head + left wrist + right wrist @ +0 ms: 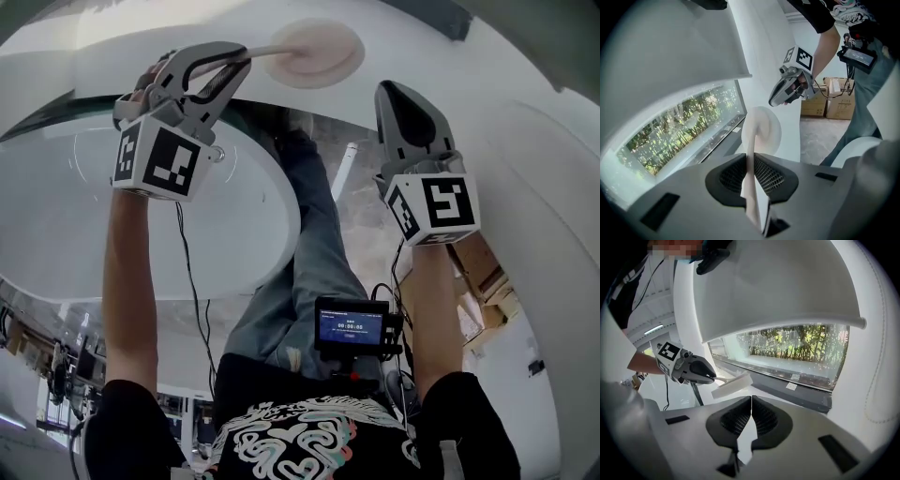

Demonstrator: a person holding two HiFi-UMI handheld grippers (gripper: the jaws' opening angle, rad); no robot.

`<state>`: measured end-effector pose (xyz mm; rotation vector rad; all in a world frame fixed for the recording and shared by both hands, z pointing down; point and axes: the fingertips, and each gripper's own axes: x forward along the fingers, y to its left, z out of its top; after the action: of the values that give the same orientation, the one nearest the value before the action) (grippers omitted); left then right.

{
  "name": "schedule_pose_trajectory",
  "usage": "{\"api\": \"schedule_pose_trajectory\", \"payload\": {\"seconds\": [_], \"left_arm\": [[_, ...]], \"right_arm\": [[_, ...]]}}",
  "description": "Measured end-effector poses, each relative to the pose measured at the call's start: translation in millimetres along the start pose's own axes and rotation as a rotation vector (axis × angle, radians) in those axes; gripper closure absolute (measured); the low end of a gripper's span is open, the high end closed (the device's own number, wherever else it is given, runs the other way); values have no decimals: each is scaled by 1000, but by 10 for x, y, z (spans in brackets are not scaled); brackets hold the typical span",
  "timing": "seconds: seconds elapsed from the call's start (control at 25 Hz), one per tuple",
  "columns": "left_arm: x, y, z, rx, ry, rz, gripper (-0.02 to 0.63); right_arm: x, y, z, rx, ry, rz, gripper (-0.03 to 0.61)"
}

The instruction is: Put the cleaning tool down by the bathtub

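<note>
The cleaning tool is a pale round pad (314,52) on a thin curved handle. My left gripper (242,58) is shut on that handle, and the pad lies against the white curved bathtub surface (441,56) at the top of the head view. In the left gripper view the handle runs up from between the jaws of the left gripper (751,173) to the pad (764,131). My right gripper (392,89) hangs to the right of the pad, shut and empty. In the right gripper view its jaws (751,401) meet with nothing between them, and the pad (731,385) shows beyond.
A large white oval basin (187,234) fills the left of the head view. The person's legs (309,244) stand between the grippers. Cardboard boxes (829,101) sit on the floor at the right. A window with greenery (801,345) runs behind the white shell.
</note>
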<state>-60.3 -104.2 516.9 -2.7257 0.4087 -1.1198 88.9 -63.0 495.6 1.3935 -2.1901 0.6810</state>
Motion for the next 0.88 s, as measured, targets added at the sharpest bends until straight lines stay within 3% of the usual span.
{"api": "schedule_pose_trajectory", "payload": {"seconds": [0.56,0.88], "left_arm": [[391,-137,-396,88,79,-50,555],[537,-100,-543,132,128,-8,555]], "right_arm": [[287,-128,-205,7,32,-12,551],[356,-145,-241,8,38,-9,551]]}}
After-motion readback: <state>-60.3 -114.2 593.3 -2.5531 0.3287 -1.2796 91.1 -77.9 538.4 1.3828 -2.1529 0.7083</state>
